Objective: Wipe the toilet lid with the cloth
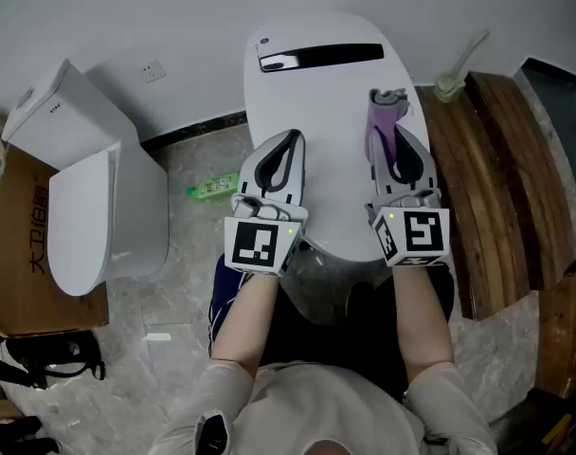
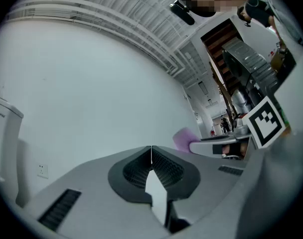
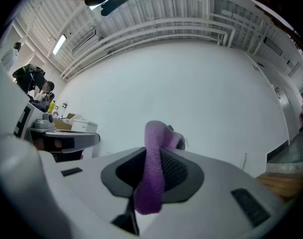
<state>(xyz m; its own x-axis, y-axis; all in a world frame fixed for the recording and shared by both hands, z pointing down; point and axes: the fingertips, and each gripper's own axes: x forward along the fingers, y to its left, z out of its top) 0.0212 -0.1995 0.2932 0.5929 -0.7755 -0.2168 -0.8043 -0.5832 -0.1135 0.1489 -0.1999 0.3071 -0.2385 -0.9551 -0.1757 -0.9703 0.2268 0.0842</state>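
Above the white toilet lid (image 1: 316, 188), right tool (image 1: 392, 131) pinches purple cloth (image 1: 384, 110); left tool (image 1: 292, 138) pressed together.

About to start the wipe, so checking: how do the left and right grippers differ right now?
The left gripper has its jaws together with nothing between them; the right gripper is clamped on the purple cloth. In the head view the left gripper sits over the left half of the toilet lid, the right gripper over the right half, reaching slightly further back. Both point the same way above the closed lid.
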